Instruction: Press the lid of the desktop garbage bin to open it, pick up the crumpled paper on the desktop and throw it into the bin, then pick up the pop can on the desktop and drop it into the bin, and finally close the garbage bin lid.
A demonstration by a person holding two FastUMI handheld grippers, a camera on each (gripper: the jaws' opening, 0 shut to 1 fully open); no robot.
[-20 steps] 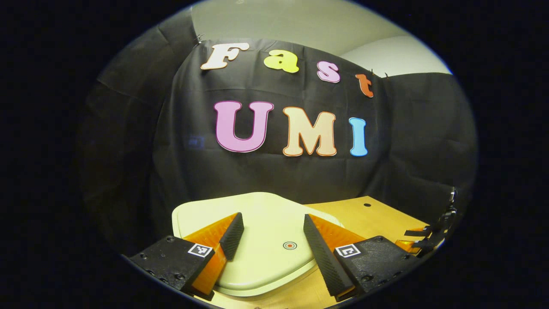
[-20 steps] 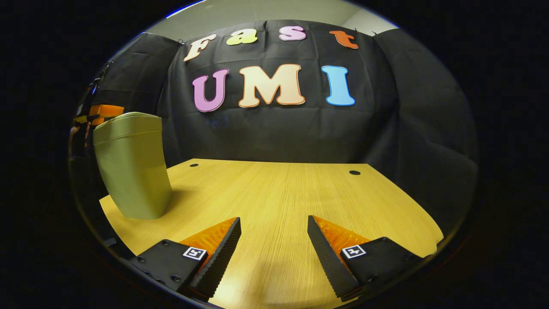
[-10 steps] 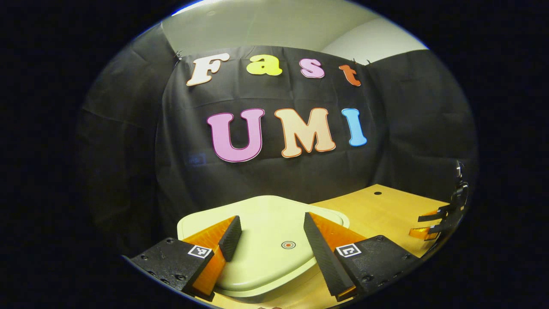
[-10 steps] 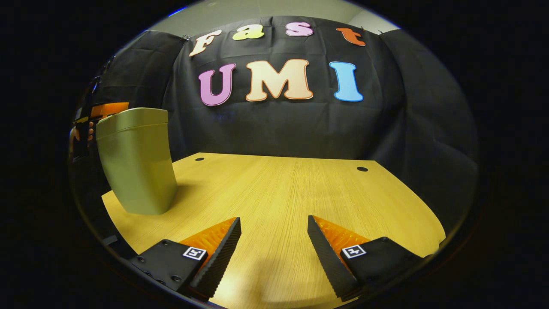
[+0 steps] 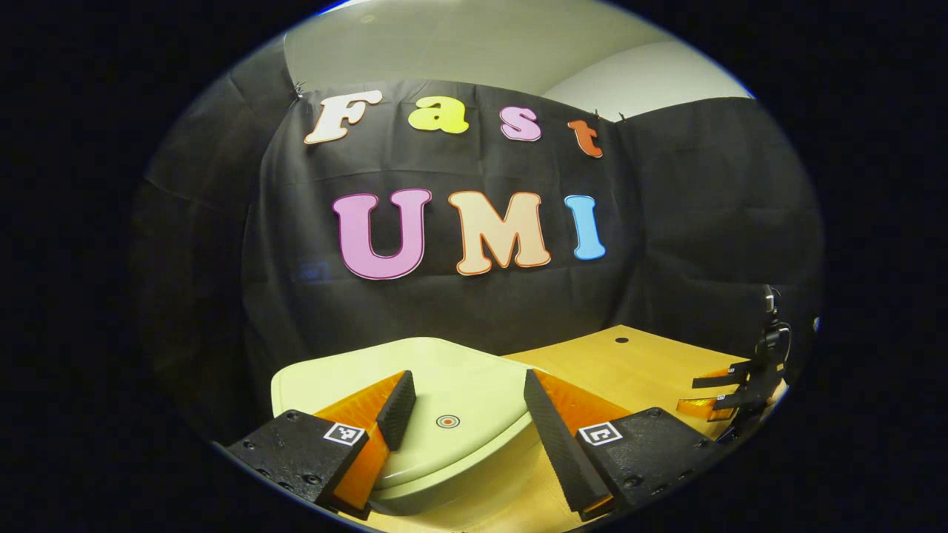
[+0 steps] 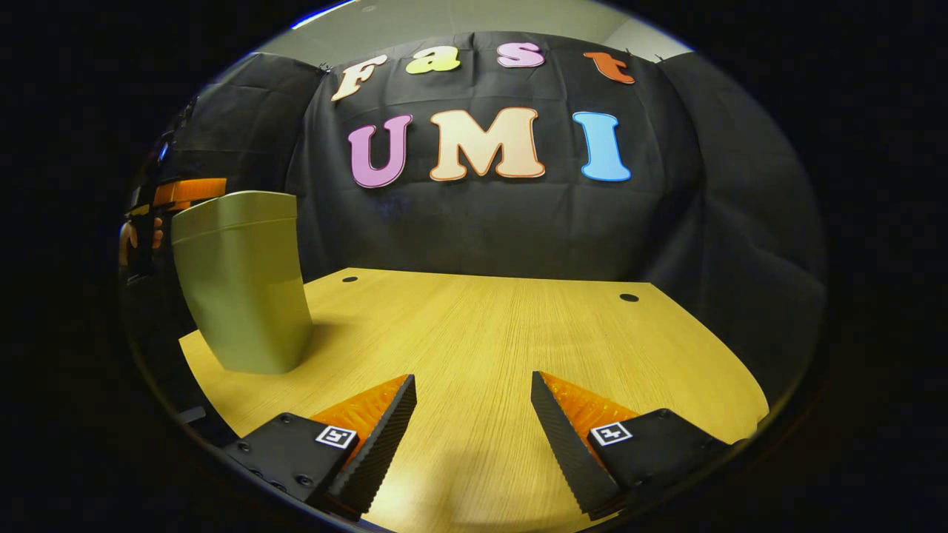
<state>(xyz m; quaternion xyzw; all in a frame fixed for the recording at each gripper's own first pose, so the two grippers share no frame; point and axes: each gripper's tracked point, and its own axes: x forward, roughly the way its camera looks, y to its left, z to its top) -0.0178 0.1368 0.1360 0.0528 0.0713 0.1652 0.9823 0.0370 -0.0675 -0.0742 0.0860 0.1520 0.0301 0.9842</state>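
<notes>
Pale green bin point(image 6: 241, 296) upright at table's left end, lid point(image 5: 444, 392) shut.

We see a pale yellow-green garbage bin lid point(image 5: 452, 385) with a small red-and-dark ringed target mark point(image 5: 447, 421) on it, and in the right gripper view the bin point(image 6: 244, 289) shows a duller olive green. The desktop point(image 6: 489, 333) is light yellow wood with fine straight grain and two small dark round holes point(image 6: 629, 297), and each gripper body carries a little black-and-white square tag point(image 6: 612, 429)
</notes>
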